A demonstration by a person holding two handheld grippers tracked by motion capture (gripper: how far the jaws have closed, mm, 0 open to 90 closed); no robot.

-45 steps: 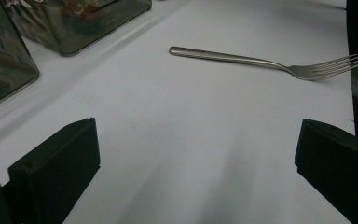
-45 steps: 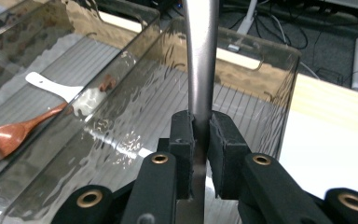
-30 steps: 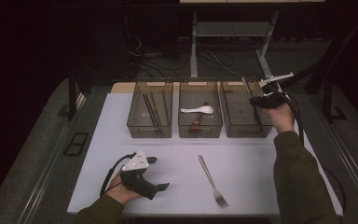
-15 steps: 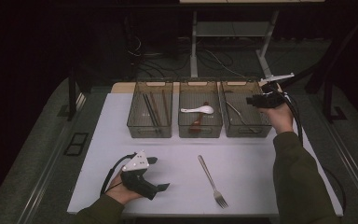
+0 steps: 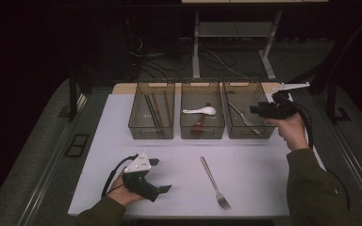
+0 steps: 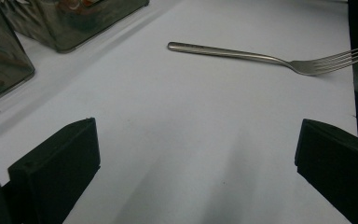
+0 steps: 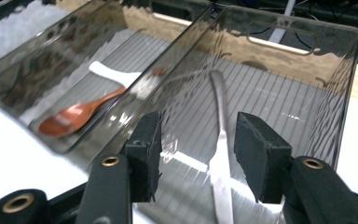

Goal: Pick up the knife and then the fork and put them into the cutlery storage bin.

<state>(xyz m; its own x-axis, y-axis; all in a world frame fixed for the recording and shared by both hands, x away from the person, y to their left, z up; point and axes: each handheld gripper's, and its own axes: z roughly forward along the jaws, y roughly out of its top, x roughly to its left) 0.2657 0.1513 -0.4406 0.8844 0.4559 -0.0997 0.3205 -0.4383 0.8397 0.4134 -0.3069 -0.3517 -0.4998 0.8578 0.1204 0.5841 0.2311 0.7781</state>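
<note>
Sorting cutlery by type, left to right: chopsticks (image 5: 153,112) in the left bin (image 5: 152,134), kept apart from the rest; a white spoon (image 5: 199,111) and a red-brown spoon (image 7: 77,114) sharing the middle bin (image 5: 201,133); a table knife (image 7: 221,154) lying lengthwise on the ribbed floor of the right bin (image 5: 249,133).

At near left, left gripper (image 5: 165,189) resting on the white table (image 5: 254,165), jaws spread wide with nothing between them, parked low and pointed toward the fork (image 5: 214,180), apparently next for pickup. Fork lying alone on the bare table in front of the bins, tines toward the near edge, well apart from both grippers.

At far right, right gripper (image 7: 196,154) held just over the right bin's near wall, jaws parted and just been opening, no pad touching the knife beneath. Looks like a fresh release, knife now at rest in its own bin.
</note>
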